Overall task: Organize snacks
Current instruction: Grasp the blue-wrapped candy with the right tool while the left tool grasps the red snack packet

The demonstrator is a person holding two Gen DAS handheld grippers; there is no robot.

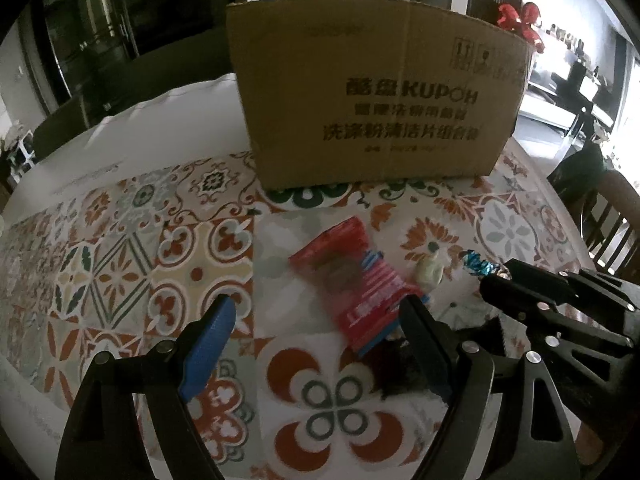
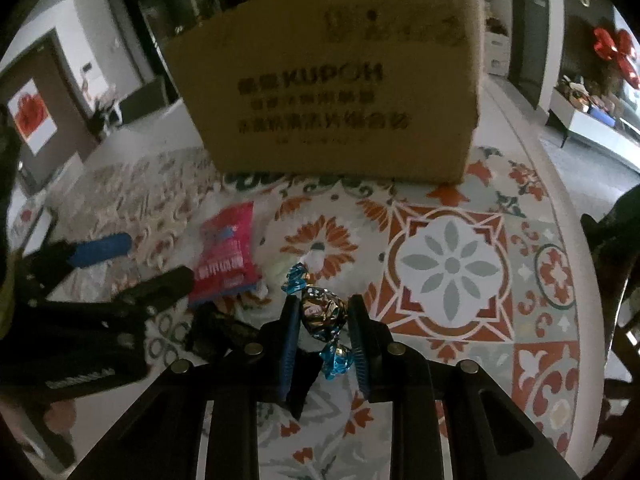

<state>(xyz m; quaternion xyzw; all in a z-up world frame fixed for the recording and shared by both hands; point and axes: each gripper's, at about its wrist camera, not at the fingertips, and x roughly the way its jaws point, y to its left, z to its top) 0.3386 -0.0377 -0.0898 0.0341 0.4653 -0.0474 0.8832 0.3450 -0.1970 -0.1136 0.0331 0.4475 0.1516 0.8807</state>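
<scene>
Snacks (image 1: 362, 280) lie before cardboard box (image 1: 372, 92), contents hidden.

Setting: a home, dining or living area. Round bench (image 2: 516, 128) under a tile-patterned cloth (image 1: 120, 264) in orange, green and grey. Wooden dining chair (image 1: 612, 224) at its edge. Dark glass-fronted cabinet (image 1: 92, 32) along the far wall. Red bow ornament (image 2: 616, 52) near a low sideboard (image 2: 592, 120) crowded with small items. Red paper decoration (image 2: 32, 116) on a door. Reused cardboard box (image 1: 372, 92) on the bench.
</scene>
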